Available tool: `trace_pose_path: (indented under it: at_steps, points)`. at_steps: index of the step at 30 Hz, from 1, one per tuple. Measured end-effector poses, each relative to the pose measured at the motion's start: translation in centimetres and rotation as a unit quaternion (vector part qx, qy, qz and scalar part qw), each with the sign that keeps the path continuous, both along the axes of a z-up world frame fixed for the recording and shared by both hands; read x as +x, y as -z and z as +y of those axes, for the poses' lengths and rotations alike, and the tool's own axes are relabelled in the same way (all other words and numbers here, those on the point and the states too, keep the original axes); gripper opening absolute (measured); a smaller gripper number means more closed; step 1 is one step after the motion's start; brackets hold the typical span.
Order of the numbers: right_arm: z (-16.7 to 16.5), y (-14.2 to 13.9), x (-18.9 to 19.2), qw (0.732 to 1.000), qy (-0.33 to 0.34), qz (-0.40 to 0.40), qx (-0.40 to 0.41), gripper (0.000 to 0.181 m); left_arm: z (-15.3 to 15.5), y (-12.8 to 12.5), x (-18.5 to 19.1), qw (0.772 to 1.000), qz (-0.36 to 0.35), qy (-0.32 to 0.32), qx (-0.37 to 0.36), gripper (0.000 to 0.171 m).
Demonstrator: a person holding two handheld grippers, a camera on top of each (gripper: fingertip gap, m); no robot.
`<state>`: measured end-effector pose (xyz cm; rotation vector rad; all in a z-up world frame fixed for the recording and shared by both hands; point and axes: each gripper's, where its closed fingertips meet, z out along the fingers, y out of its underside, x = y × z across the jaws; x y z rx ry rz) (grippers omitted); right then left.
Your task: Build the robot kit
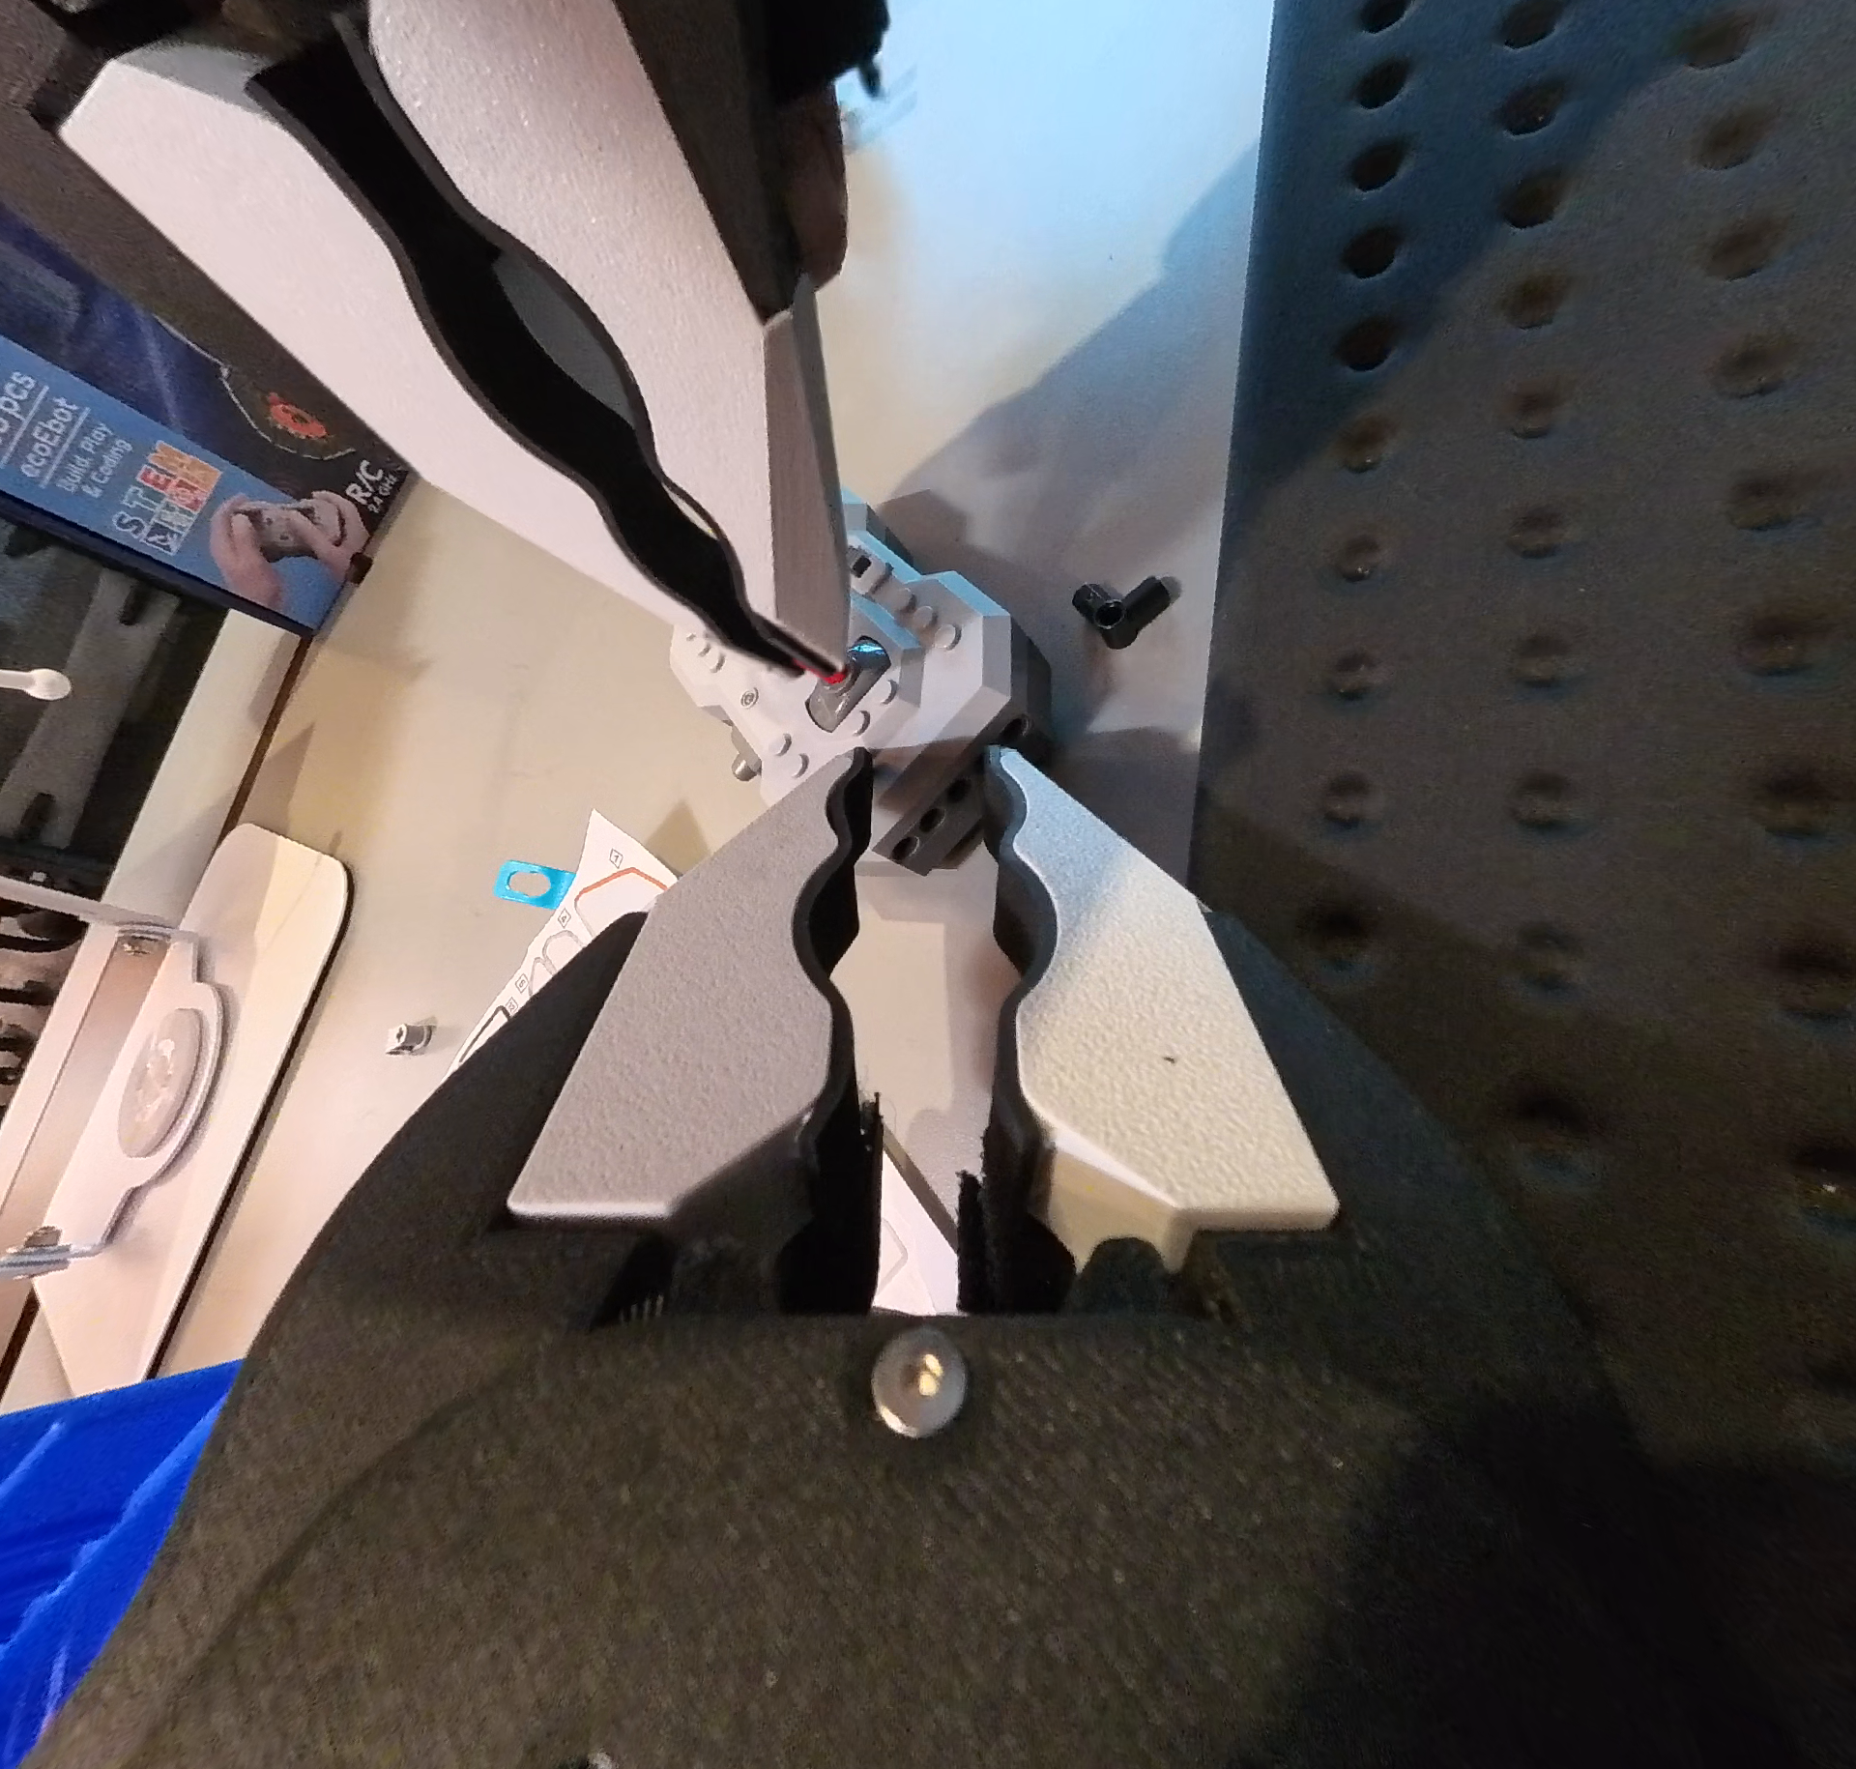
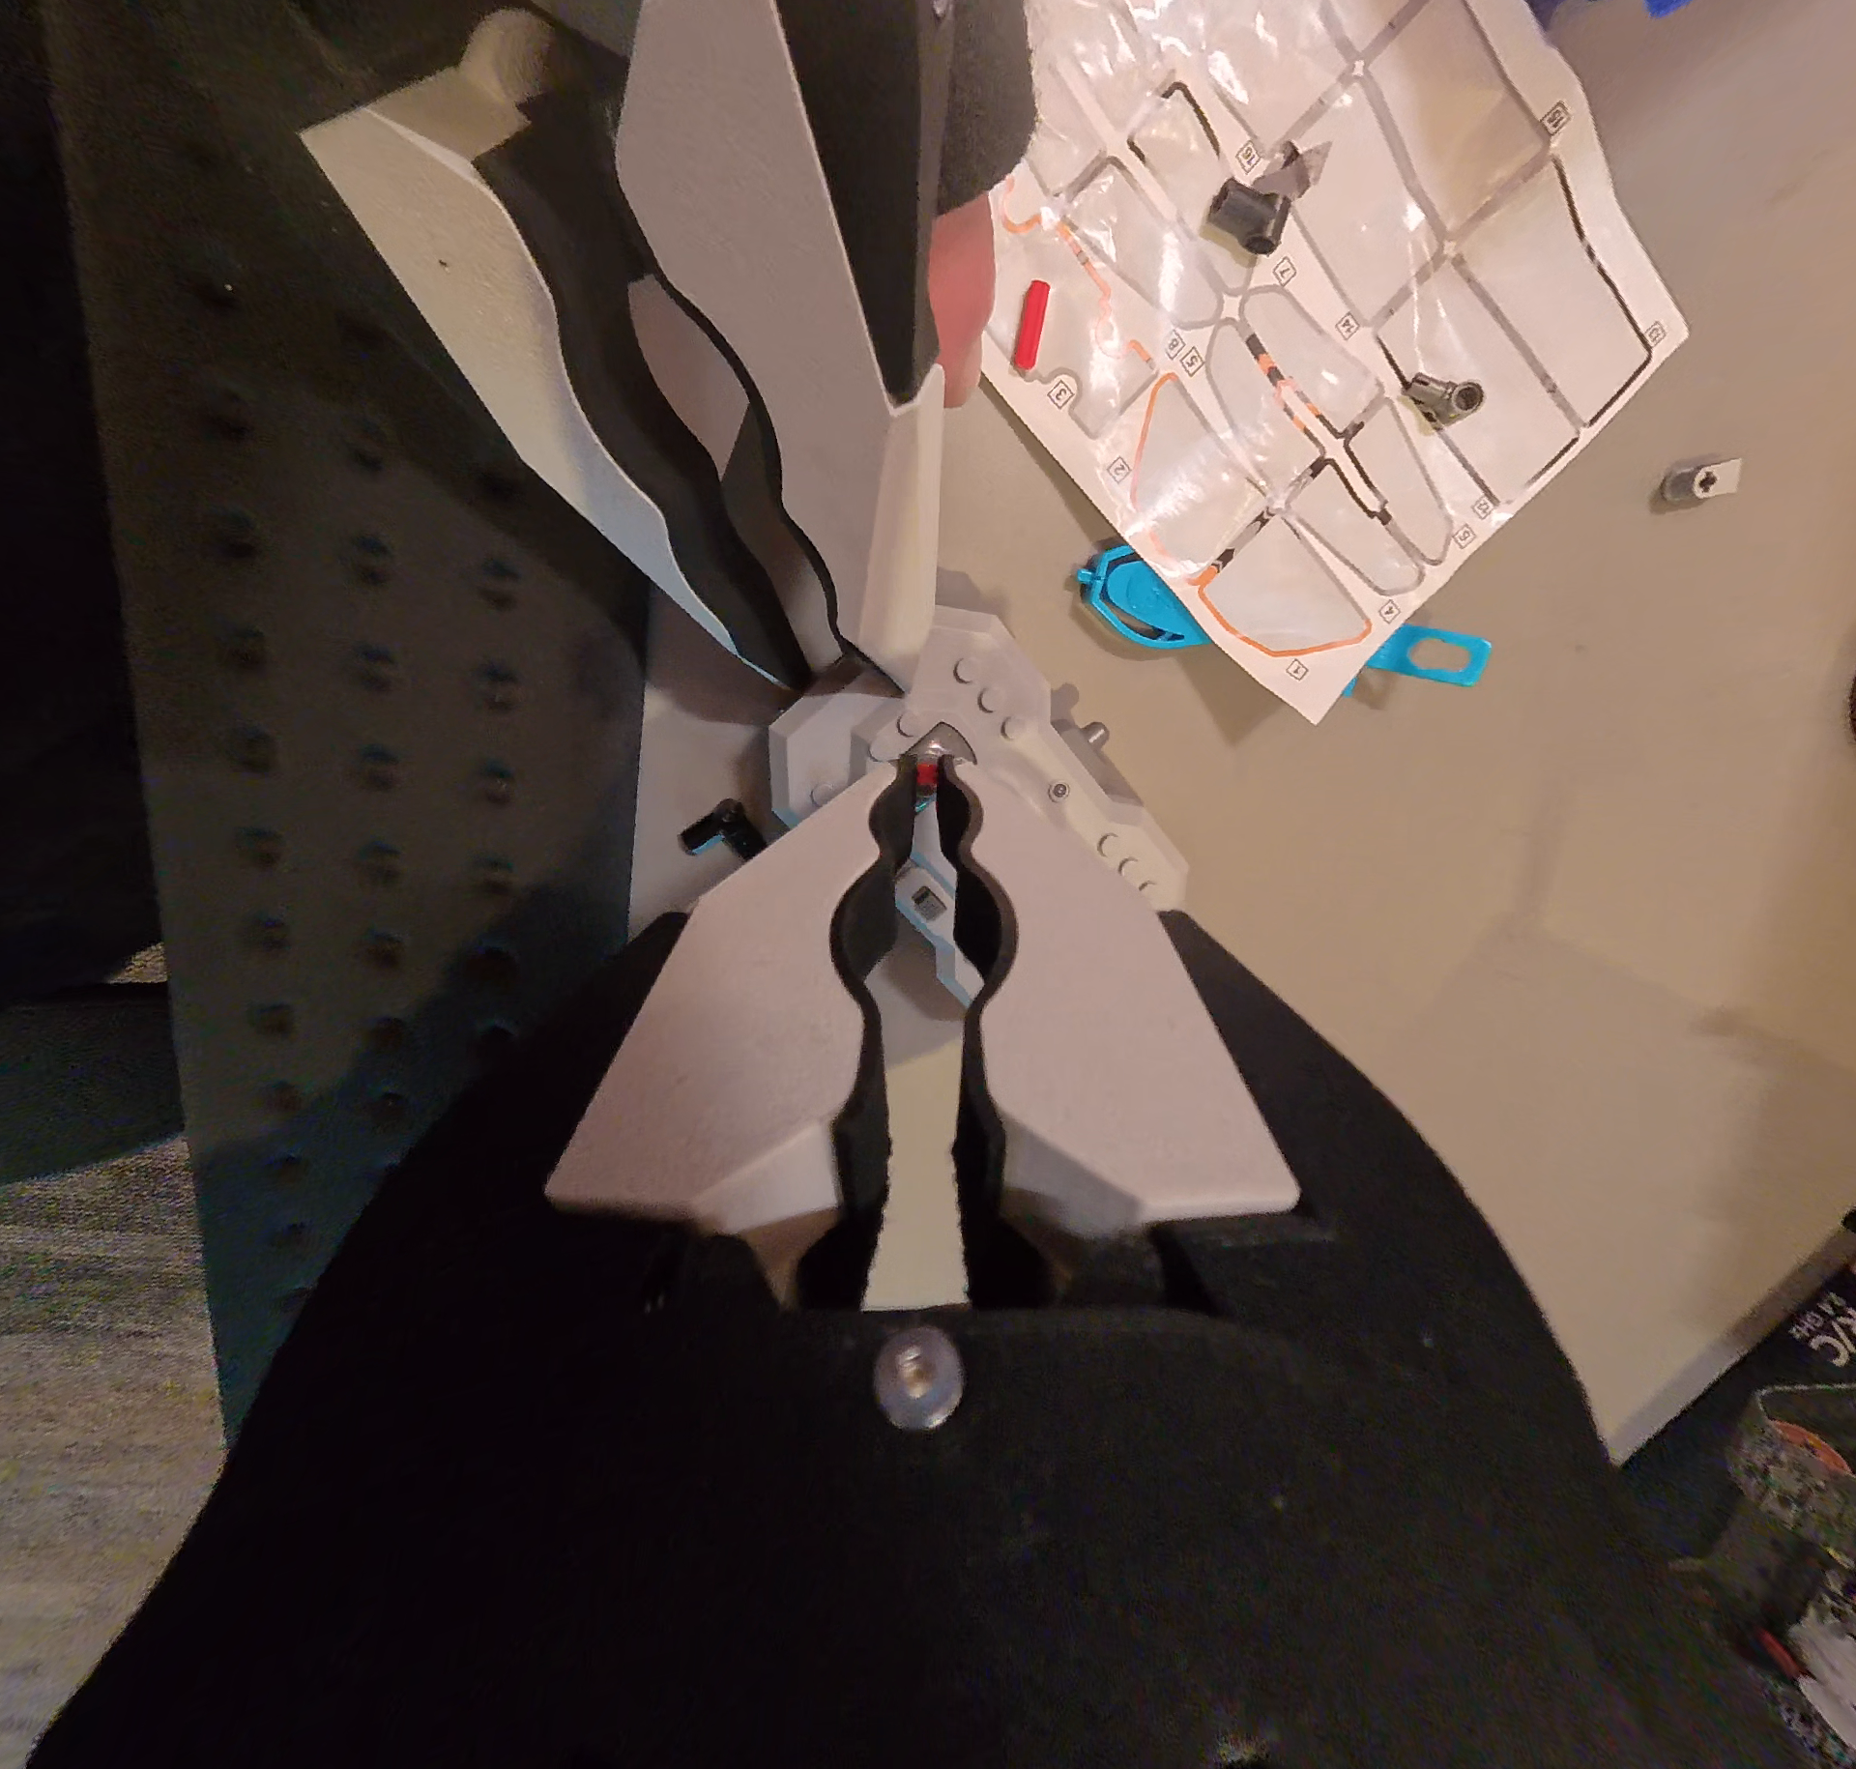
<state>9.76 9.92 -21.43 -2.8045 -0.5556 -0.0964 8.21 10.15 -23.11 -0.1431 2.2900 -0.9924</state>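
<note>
Both claws: light grey fingers point(image 2: 1085, 998) with black pads on black bodies; right gripper point(image 2: 925, 785) pinches a tiny red piece point(image 2: 924, 773) at its tips, over the pale grey studded block point(image 2: 979, 691) with a dark grey underside, which the left gripper point(image 1: 924, 797) clamps. Right of the right claw: beige table point(image 2: 1406, 917), white sheet point(image 2: 1336, 315) with black and orange outlines, red pin point(image 2: 1030, 325), black connectors point(image 2: 1248, 211), turquoise parts point(image 2: 1135, 606). Right of the left claw: dark perforated panel point(image 1: 1557, 616) dotted with holes, black connector point(image 1: 1123, 602) by it; left of it: blue printed box point(image 1: 171, 475), bright blue bin point(image 1: 90, 1520).
</note>
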Motion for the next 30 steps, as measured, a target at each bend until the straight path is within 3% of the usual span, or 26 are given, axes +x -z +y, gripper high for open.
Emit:
trace_pose_path:
  at_steps: [15,30]
  points:
    - [-0.59,0.09,0.2,1.0,0.014,0.014,-0.009,0.0,-0.04,-0.01,-0.07,1.0,-0.001,0.003,0.002,0.02]
    - [-0.44,0.7,0.15,0.997,-0.019,0.025,-0.068,0.0,-0.19,0.01,-0.07,1.0,0.001,0.004,0.003,0.021]
